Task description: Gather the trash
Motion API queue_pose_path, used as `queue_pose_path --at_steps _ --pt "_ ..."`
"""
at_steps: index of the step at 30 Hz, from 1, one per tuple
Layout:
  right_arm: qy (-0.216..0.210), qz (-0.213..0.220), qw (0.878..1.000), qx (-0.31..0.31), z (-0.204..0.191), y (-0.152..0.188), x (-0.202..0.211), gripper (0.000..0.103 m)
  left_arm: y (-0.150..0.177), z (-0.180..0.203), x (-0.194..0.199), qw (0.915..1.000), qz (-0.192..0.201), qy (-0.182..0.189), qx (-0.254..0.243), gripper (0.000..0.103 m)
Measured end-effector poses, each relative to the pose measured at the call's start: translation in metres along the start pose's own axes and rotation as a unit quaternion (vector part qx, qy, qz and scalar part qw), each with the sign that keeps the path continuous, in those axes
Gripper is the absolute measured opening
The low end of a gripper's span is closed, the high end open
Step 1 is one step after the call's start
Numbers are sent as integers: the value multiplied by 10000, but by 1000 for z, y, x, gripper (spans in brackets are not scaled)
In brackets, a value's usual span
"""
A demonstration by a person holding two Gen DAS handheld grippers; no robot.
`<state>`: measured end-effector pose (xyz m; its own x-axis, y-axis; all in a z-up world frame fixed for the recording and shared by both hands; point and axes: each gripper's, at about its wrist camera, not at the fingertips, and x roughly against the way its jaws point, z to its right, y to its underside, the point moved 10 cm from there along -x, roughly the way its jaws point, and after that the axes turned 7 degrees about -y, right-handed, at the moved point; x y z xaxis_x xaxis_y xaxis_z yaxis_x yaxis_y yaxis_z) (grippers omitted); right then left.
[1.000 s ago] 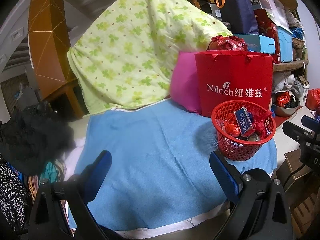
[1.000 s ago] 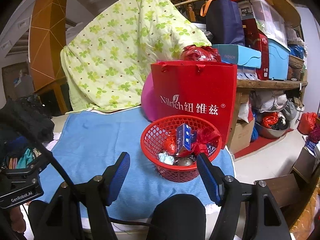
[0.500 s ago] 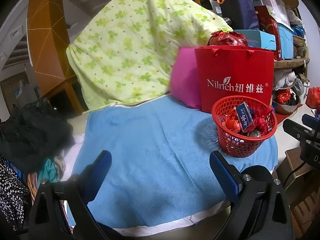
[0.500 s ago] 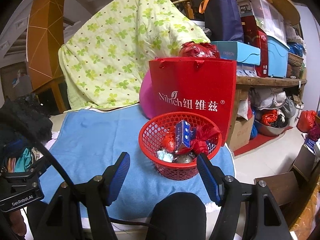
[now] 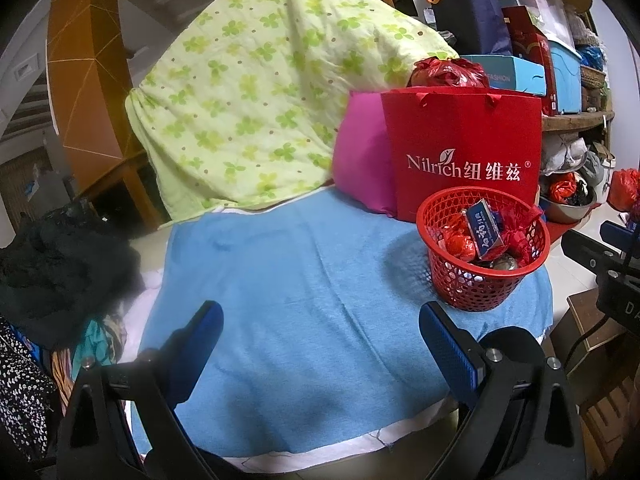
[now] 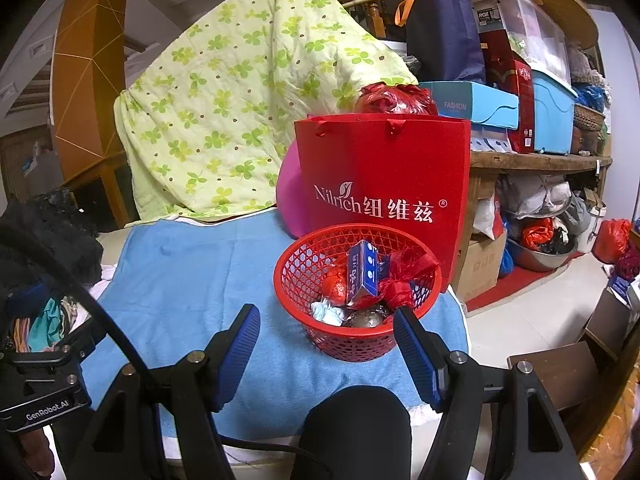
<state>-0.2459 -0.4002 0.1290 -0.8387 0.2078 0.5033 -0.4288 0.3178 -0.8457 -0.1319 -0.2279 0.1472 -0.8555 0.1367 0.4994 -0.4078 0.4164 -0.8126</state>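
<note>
At far left of the left wrist view a heap of dark clothes (image 5: 52, 256) lies beside the table (image 5: 320, 458), which is covered by a blue towel (image 5: 288, 280). Behind the towel a pale green quilt with a clover print (image 5: 256, 88) leans up toward a wooden banister. The left gripper (image 5: 320, 340) hangs over the bare middle of the towel, its blue-padded jaws wide apart with nothing between them.

Further right a pink cushion (image 5: 360, 160) stands against a red paper bag printed "Nilrich" (image 5: 460, 148), with a crumpled red plastic bag (image 5: 448, 74) showing behind its top edge. Just in front of the paper bag, at the towel's right end, sits the red mesh basket (image 6: 352, 284), round, upright, mouth facing up. It holds the collected trash: shiny red wrappers (image 6: 400, 276), a crumpled whitish wrapper (image 6: 326, 314), a round silvery piece (image 6: 366, 320), and a small blue carton (image 6: 363, 276). The carton stands on end, its long axis near vertical and leaning slightly, upper end toward the paper bag.

The right gripper (image 6: 326, 338) hovers just short of the basket's near rim, jaws apart and holding nothing; the right pad overlaps the rim in the picture, though I cannot tell whether it touches.

At far right, shelves carry blue boxes (image 6: 480, 108) and a navy bag (image 6: 444, 36).
</note>
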Motion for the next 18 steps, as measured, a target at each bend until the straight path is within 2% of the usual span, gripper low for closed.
queue_pose_path --at_steps 10,18 --pt "112 -7 9999 -62 8 -3 -5 73 -5 7 -10 10000 6 62 -60 98" --pt "254 58 9996 55 5 -12 -11 73 -16 2 -17 9994 218 250 40 98"
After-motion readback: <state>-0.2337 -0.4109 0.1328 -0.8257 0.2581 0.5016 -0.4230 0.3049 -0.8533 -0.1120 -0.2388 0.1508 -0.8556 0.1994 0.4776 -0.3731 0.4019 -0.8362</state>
